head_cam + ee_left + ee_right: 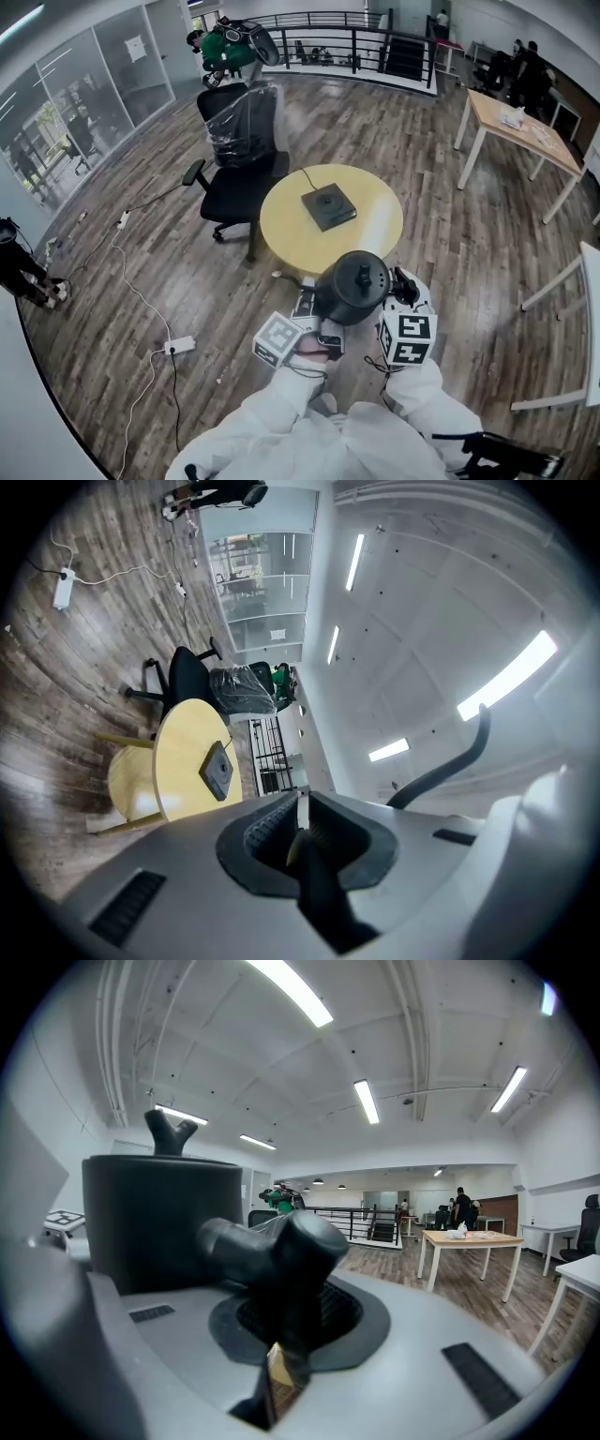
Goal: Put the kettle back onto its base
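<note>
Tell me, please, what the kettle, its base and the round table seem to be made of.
The kettle: dark matte body with no bright glints, likely plastic or coated metal. The base: flat dark grey square, dull surface, probably plastic. The round table: pale yellow top with a soft sheen, perhaps laminate or painted wood.

No legible text, brand or number in any view. Cubes on the left gripper and right gripper bear only black-and-white square markers; sheet on the glass wall too small to read.
</note>
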A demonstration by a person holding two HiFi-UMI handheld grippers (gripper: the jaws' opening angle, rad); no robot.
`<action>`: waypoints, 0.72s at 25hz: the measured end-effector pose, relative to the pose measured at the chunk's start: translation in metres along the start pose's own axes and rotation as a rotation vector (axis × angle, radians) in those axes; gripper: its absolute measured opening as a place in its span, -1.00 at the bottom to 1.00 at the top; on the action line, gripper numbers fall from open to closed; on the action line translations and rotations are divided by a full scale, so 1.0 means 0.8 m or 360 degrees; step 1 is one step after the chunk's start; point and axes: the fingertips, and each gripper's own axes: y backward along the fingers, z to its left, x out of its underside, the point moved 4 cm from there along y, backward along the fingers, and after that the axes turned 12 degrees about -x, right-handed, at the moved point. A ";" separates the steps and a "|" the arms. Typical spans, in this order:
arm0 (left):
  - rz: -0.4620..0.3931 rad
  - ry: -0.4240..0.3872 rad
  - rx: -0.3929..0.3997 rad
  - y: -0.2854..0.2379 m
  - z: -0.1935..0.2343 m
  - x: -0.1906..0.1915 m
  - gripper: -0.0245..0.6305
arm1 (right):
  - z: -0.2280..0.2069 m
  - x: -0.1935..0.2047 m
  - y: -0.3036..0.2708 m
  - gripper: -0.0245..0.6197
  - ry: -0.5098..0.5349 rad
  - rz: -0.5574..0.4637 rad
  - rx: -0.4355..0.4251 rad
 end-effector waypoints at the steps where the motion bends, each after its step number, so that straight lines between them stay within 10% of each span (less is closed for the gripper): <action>1: 0.0008 0.0000 0.0002 -0.007 0.000 -0.003 -0.82 | -0.001 -0.001 -0.007 -0.79 -0.0001 -0.0002 0.0009; 18: 0.0007 0.0036 -0.0017 -0.126 0.015 -0.046 -0.82 | -0.035 -0.015 -0.131 -0.79 0.0031 0.0030 -0.0010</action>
